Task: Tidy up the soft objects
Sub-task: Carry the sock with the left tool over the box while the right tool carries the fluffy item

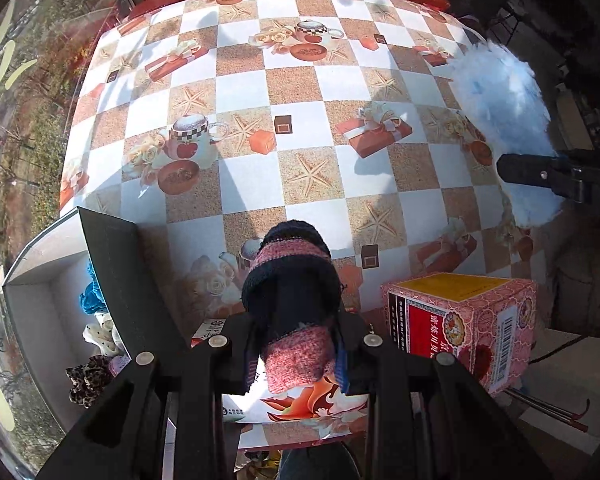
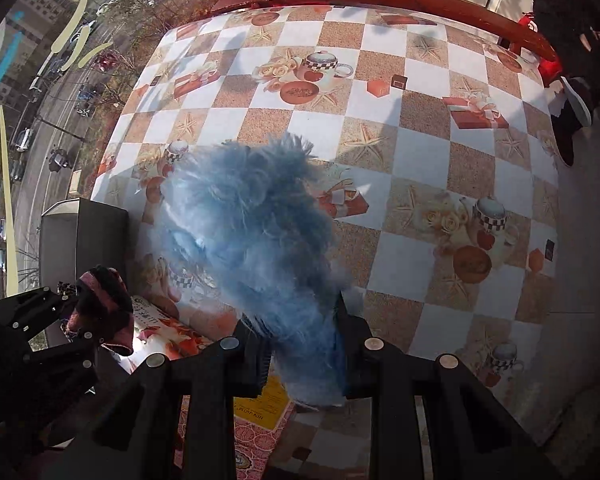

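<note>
Currently: left tool (image 1: pixel 296 354) clamped on pink-and-black knitted item (image 1: pixel 292 300) | right tool (image 2: pixel 302 354) clamped on blue fluffy item (image 2: pixel 252 232) | only left wrist view shows scrunchies (image 1: pixel 94 336) inside grey bin (image 1: pixel 36 280) beside counter (image 1: pixel 300 92)

Checkered-cloth table (image 1: pixel 308 92), pink printed carton (image 1: pixel 460 320) near its edge, flat packet (image 1: pixel 300 404), perhaps tissues

The left gripper (image 1: pixel 296 354) is held raised, fingers (image 1: pixel 238 356) clamped on something. The right gripper (image 2: pixel 302 360) is likewise closed around a load.
</note>
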